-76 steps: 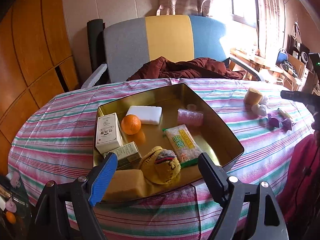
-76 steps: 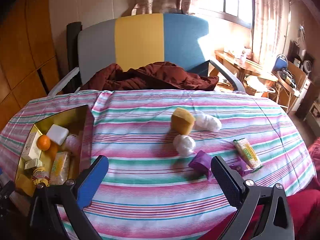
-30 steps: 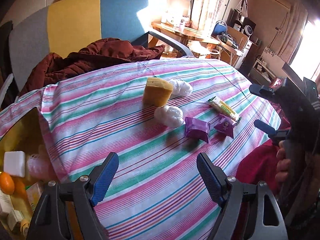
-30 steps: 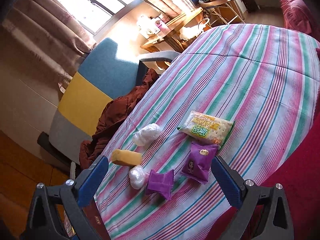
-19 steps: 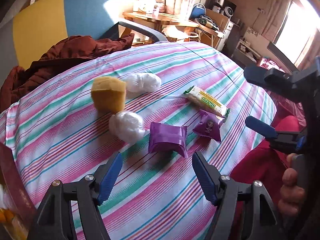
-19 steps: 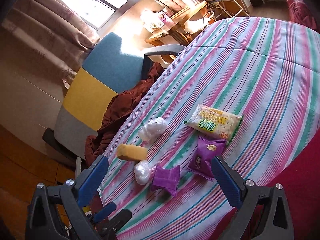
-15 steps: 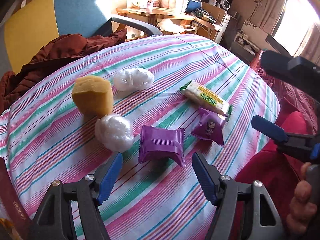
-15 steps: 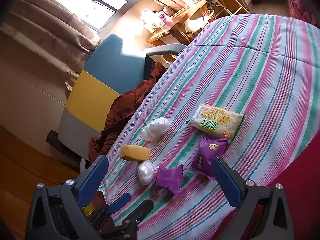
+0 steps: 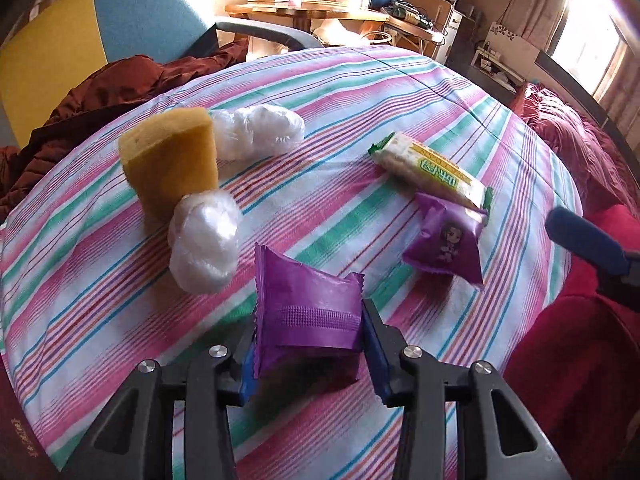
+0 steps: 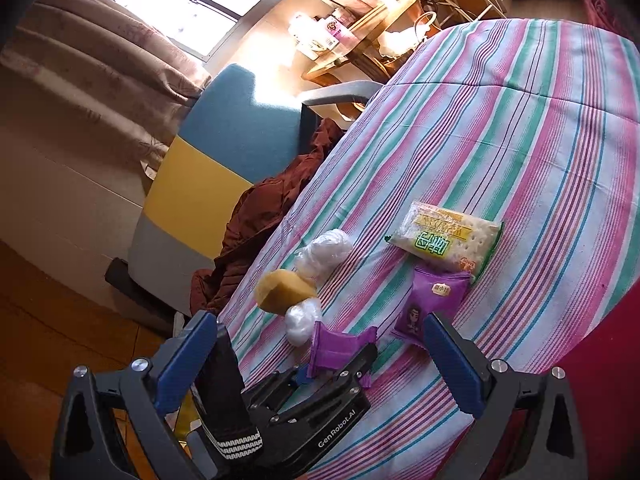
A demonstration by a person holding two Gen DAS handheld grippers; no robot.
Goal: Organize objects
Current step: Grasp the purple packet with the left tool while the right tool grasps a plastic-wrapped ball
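Observation:
A plain purple packet [image 9: 308,312] [image 10: 340,348] lies on the striped tablecloth [image 9: 360,92]. My left gripper [image 9: 309,332] [image 10: 332,372] is closing on it, with a blue pad pressed on each side. Beyond it lie a second purple packet with a cartoon figure [image 9: 448,240] [image 10: 432,304], a green-and-yellow cracker pack [image 9: 432,172] [image 10: 444,240], a yellow sponge [image 9: 172,164] [image 10: 284,292] and two white wrapped balls [image 9: 204,244] [image 9: 256,136]. My right gripper [image 10: 320,360] stands open above the table edge, holding nothing.
The tin's dark red outer wall [image 9: 16,436] shows at the lower left. A chair [image 9: 140,12] with a brown-red jacket [image 9: 120,88] stands behind the table. Red fabric [image 9: 580,360] lies past the table's right edge. A cluttered wooden desk [image 9: 304,12] is by the window.
My left gripper swung right from the tin, came down over the plain purple packet and closed its jaws onto it. The right gripper has barely shifted.

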